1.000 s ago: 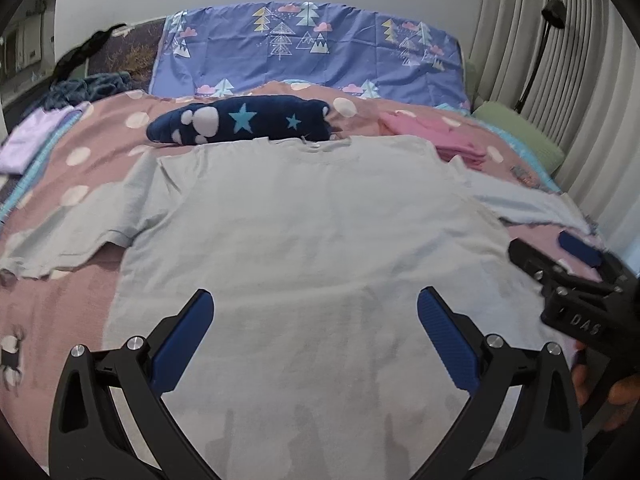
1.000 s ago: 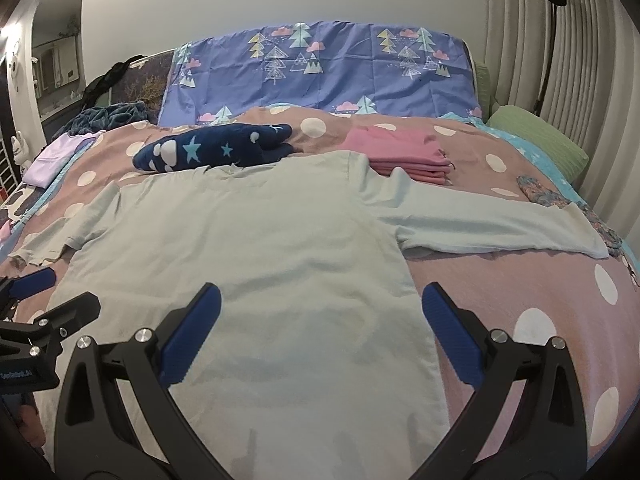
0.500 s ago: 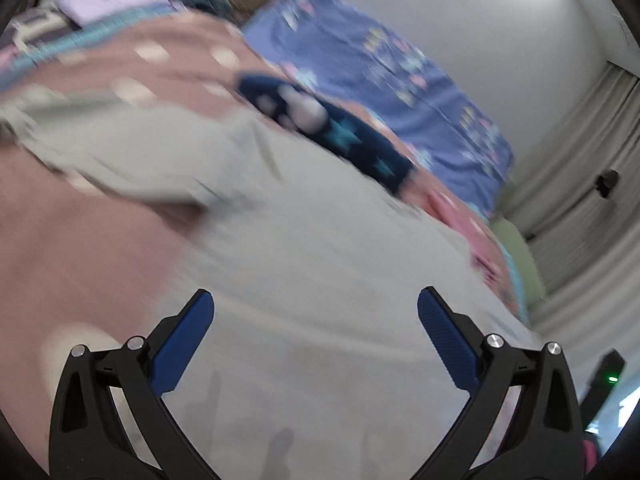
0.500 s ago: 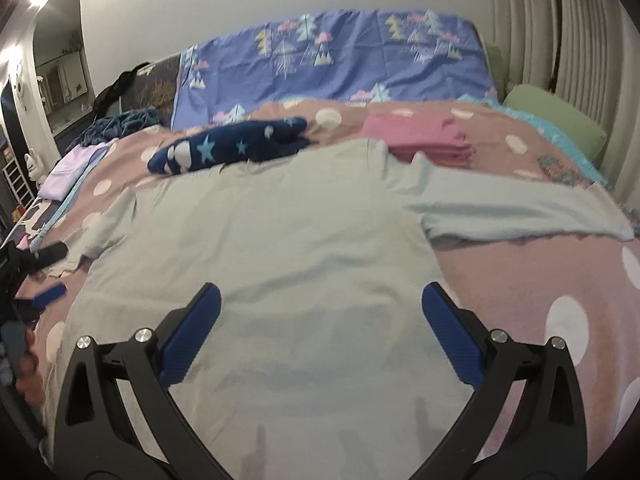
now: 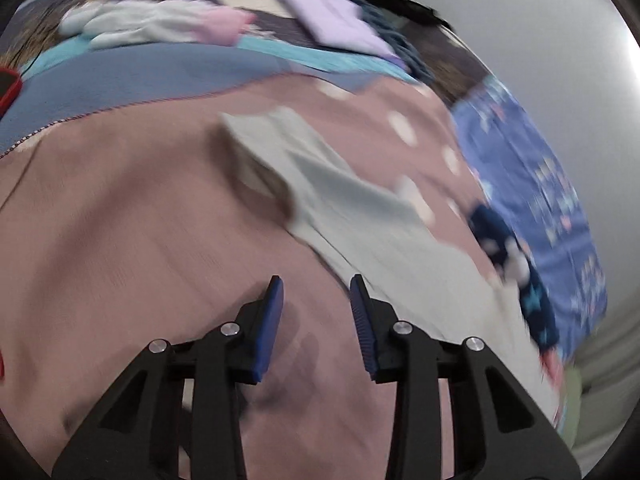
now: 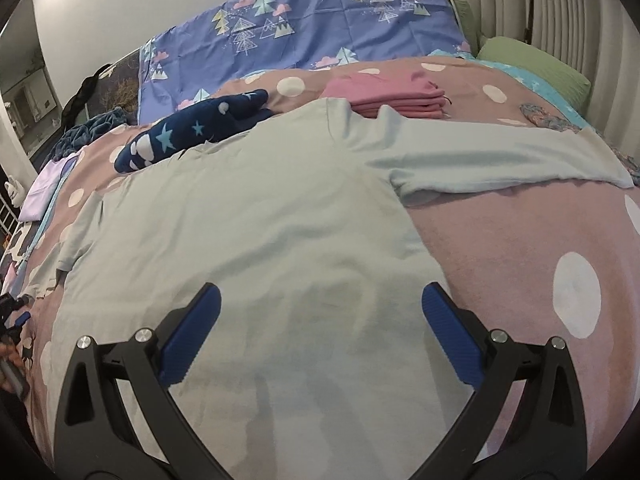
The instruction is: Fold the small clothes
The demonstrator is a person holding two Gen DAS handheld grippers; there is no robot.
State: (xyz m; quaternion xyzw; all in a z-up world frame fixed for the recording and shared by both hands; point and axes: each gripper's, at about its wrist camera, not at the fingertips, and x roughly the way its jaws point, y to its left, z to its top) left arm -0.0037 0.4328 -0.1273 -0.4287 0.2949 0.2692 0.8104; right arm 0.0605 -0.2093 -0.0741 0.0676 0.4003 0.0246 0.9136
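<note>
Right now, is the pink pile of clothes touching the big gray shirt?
Cannot tell. In the right wrist view the gray shirt's shoulder edge overlaps the front of the pink pile, hiding where they would meet, so neither contact nor gap shows.

Pale grey-green shirt [image 6: 248, 216]; pink white-dotted blanket [image 6: 500, 240]

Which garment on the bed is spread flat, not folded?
The pale green shirt, sleeves out, under the right tool. The pink one is folded.

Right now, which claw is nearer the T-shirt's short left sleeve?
Left. The left claw sits just beside that sleeve, nothing between its pads. The right claw hovers open over the shirt's lower body.
</note>
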